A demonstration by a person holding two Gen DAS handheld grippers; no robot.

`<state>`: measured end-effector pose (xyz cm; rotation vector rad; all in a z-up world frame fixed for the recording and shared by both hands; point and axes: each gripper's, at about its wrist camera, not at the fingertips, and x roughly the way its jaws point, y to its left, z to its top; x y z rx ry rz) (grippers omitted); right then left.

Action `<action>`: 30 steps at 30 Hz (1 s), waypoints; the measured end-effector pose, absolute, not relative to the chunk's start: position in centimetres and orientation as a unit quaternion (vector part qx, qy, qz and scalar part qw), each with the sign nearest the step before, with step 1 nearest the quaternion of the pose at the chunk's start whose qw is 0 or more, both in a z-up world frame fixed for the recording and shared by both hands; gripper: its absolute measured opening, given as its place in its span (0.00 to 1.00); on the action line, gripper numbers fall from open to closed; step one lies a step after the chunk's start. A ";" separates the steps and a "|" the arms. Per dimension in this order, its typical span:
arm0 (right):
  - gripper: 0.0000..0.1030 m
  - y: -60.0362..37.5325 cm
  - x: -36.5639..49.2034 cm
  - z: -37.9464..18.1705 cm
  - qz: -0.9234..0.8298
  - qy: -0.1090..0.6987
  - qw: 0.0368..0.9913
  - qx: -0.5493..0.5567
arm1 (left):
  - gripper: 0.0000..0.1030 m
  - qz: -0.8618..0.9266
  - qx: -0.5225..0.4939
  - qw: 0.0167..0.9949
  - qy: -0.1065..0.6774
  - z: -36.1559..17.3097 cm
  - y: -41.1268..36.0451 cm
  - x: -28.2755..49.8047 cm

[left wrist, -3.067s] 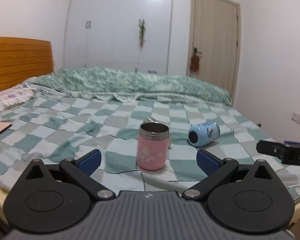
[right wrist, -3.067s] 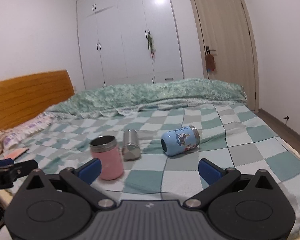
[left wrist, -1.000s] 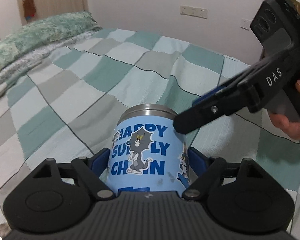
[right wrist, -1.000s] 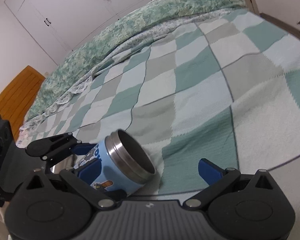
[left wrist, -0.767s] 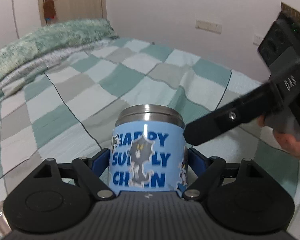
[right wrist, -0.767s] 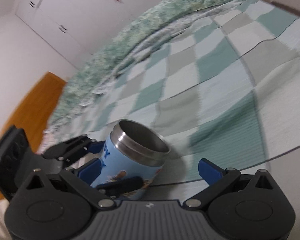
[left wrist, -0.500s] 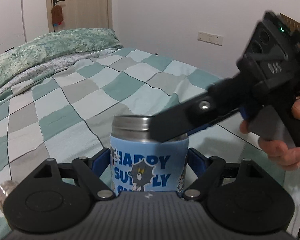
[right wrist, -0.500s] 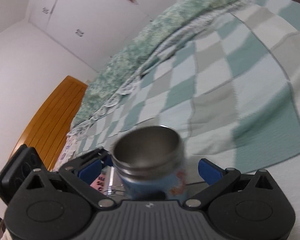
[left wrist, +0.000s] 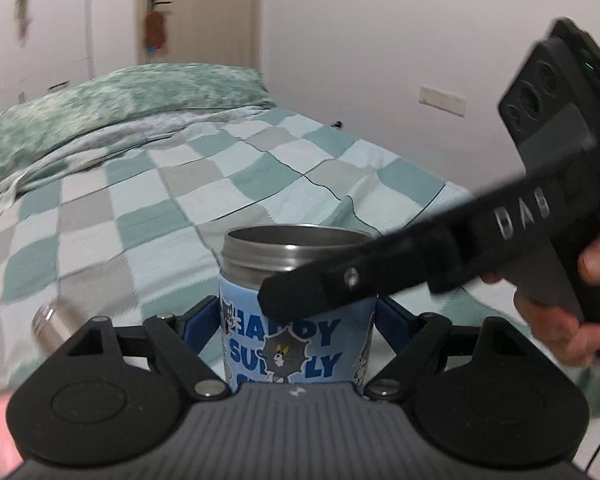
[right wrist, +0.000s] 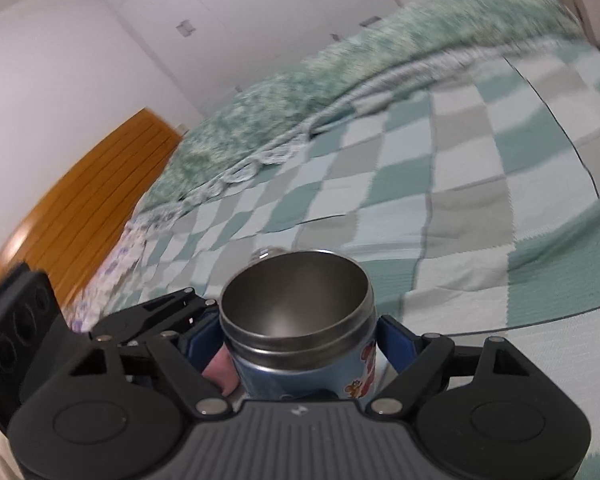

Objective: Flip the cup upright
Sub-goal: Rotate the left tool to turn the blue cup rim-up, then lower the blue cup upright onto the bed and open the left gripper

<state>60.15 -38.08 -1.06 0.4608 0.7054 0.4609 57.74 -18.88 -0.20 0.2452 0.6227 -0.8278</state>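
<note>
At lower centre of both frames, my left hand-held gripper [left wrist: 298, 330] and right hand-held gripper [right wrist: 300, 342] clamp the blue cartoon-printed steel cup [left wrist: 296, 316], mouth up; only setting it on the checked bed [left wrist: 148, 216] remains, I judge.

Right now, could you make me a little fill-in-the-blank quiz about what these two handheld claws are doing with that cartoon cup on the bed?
1. The blue cup stands with its open mouth facing ____.
2. The inside of the cup is bare ____.
3. The left gripper and the right gripper are both shut on the ____.
4. The cup is held over a ____ bedspread of green, grey and white squares.

Missing words: up; metal; cup; checked
</note>
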 end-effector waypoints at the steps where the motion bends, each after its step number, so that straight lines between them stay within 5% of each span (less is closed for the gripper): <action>1: 0.80 -37.1 59.1 -0.4 0.228 0.337 0.892 0.198 | 0.82 -0.388 0.107 0.864 0.301 0.3 -18.2 56.7; 13: 0.80 -25.9 50.9 -1.6 0.216 0.335 0.917 -0.017 | 0.86 -0.214 -0.038 0.909 0.355 -4.5 -7.1 44.6; 30: 0.82 -26.3 50.1 -2.0 0.188 0.328 0.926 -0.001 | 0.97 -0.073 -0.078 0.959 0.263 -0.6 -0.3 35.3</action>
